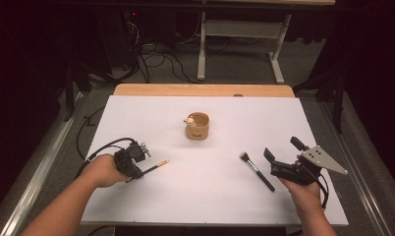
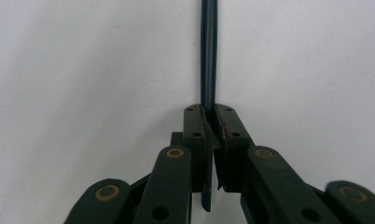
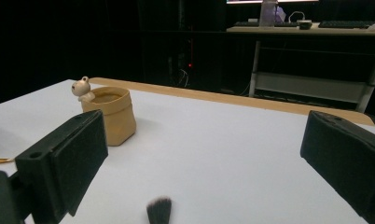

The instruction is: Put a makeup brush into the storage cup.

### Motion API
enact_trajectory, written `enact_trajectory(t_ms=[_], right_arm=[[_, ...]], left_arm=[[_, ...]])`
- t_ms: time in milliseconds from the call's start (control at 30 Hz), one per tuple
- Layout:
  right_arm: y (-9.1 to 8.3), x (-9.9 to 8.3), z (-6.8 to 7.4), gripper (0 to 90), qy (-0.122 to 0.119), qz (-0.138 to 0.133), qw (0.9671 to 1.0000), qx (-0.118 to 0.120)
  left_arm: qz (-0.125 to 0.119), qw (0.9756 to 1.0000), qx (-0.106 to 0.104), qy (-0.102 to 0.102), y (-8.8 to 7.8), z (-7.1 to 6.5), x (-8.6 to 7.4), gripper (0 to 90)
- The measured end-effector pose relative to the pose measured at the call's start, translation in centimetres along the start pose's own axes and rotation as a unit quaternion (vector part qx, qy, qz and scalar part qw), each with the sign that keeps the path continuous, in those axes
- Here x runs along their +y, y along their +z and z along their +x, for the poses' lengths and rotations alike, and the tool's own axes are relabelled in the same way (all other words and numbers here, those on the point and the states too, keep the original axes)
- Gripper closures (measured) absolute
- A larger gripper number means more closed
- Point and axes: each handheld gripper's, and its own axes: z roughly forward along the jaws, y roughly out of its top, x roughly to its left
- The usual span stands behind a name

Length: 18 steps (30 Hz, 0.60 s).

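**Black handle clamped, tip free: a slender brush at risk of pivoting**

Black and thin, the slim brush (image 1: 155, 166) is clamped by its handle end between the pressed-together jaws of the left gripper (image 1: 138, 169), near the table's (image 1: 136, 113) left edge, toward the near side. Its long axis is seen running out from the jaws to the right and slightly away, the golden tip pointing toward the table's middle. Because so narrow a shaft is gripped near one end, pivoting or slipping is judged likely if it is lifted quickly. Toward the near right edge, the right gripper (image 1: 284, 150) is held with jaws wide apart, nothing between them, just beside the makeup brush (image 1: 257, 170). Farther off, the tan cup (image 1: 197, 126) stands mid-table.
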Motion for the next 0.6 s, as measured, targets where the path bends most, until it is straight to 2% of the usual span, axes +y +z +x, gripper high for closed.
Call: enact_trajectory(t_ms=[333, 433, 600], right_arm=[[0.0, 0.0, 0.0, 2.4, 0.004, 0.002, 1.0, -0.003], [0.0, 0.0, 0.0, 2.4, 0.002, 0.002, 1.0, -0.001], [0.0, 0.0, 0.0, 2.5, 0.003, 0.002, 1.0, -0.003]], left_arm=[[-0.034, 0.9992, -0.002, -0.019, -0.8, 0.1, -0.1, 84.0], [-0.058, 0.9976, -0.01, -0.036, -1.2, 0.3, -0.4, 84.0], [-0.074, 0.9961, -0.003, -0.049, -0.9, 0.4, -0.7, 84.0]])
